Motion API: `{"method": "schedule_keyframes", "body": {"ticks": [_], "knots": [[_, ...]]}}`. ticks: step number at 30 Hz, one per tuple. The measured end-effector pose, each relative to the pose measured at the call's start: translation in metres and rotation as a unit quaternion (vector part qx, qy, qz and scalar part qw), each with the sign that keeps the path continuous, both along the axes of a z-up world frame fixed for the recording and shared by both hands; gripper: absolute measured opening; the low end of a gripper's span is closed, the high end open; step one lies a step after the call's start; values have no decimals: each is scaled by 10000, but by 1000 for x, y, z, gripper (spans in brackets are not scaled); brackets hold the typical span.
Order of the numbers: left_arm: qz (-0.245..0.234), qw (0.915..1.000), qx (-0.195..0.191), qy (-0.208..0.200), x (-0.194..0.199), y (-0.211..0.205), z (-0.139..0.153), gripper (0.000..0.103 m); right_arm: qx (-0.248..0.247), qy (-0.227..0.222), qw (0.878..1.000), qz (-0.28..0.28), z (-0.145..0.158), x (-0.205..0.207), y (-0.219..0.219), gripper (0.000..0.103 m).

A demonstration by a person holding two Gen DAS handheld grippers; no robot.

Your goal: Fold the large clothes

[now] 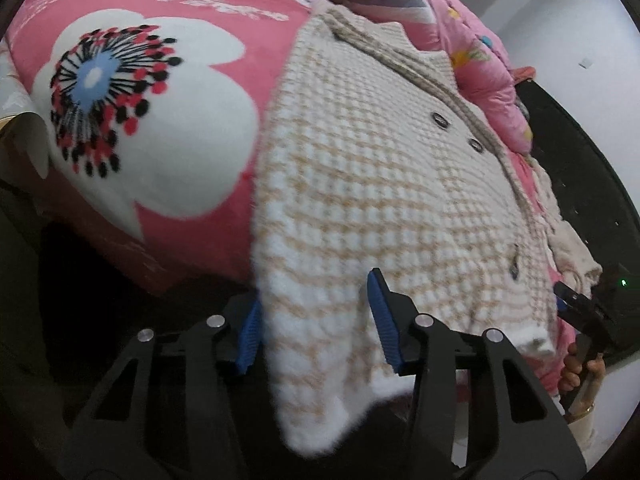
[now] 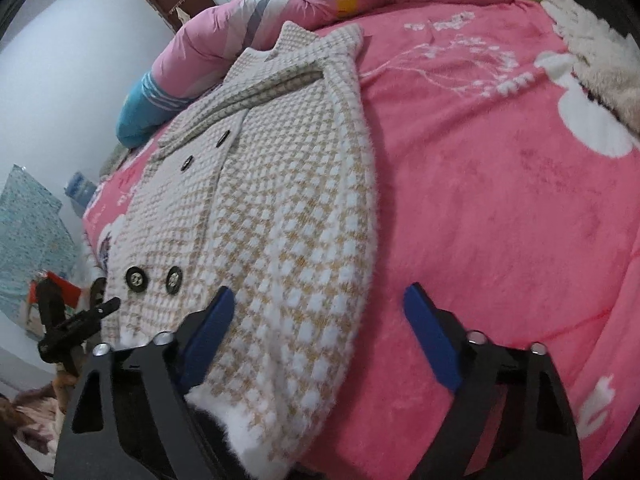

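The left gripper [image 1: 316,320] straddles the near hem of one checked coat [image 1: 380,184], jaws half open and not yet pinching; the right gripper [image 2: 320,336], at its three o'clock, stands wider over the other hem corner. The coat lies flat on a pink blanket [image 2: 500,200], collar at twelve o'clock. Next, likely: both close, lift, fold. Four buttons [image 2: 136,280] show.
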State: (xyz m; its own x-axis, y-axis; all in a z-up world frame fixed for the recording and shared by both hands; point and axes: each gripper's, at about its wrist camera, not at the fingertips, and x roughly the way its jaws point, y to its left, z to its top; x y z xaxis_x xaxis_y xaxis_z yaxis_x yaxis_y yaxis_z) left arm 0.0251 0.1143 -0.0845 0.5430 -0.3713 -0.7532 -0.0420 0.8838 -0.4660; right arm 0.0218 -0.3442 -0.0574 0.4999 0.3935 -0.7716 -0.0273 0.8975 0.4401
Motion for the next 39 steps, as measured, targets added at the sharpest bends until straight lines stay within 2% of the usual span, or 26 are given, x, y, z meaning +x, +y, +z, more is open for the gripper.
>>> {"method": "schedule_keyframes", "body": {"ticks": [3, 6, 9, 11, 14, 16, 20, 28, 32, 39], "knots": [[-146, 9999, 74, -16, -10, -10, 1, 45, 30, 110, 9999, 75, -2, -15, -1, 65], [-236, 9995, 184, -56, -18, -18, 4, 41, 80, 199, 9996, 203, -1, -29, 1, 53], [-304, 9992, 262, -60, -25, -23, 7, 34, 165, 307, 9987, 369, -2, -41, 5, 43], [-322, 9989, 323, -95, -28, -25, 9, 25, 210, 378, 9978, 493, -5, -48, 11, 36], [-312, 9987, 365, -193, -33, -25, 14, 17, 195, 411, 9972, 588, -8, -54, 17, 21], [-299, 9983, 385, -318, -37, -25, 20, 13, 380, 349, 9969, 587, -3, -53, 14, 12], [-318, 9962, 405, -703, -46, -26, 44, 10, 776, -21, 9952, 591, 20, -52, 7, 9], [-221, 9887, -99, -1480, -38, -20, 98, 9, 1247, -805, 9873, 574, 63, -23, 3, 9], [-99, 9857, -158, -1676, -13, -10, 116, 9, 1401, -1096, 9831, 434, 76, 7, 2, 9], [124, 9849, -91, -1722, 66, 1, 133, 9, 1586, -1417, 9771, 68, 85, 71, -2, 9]]}}
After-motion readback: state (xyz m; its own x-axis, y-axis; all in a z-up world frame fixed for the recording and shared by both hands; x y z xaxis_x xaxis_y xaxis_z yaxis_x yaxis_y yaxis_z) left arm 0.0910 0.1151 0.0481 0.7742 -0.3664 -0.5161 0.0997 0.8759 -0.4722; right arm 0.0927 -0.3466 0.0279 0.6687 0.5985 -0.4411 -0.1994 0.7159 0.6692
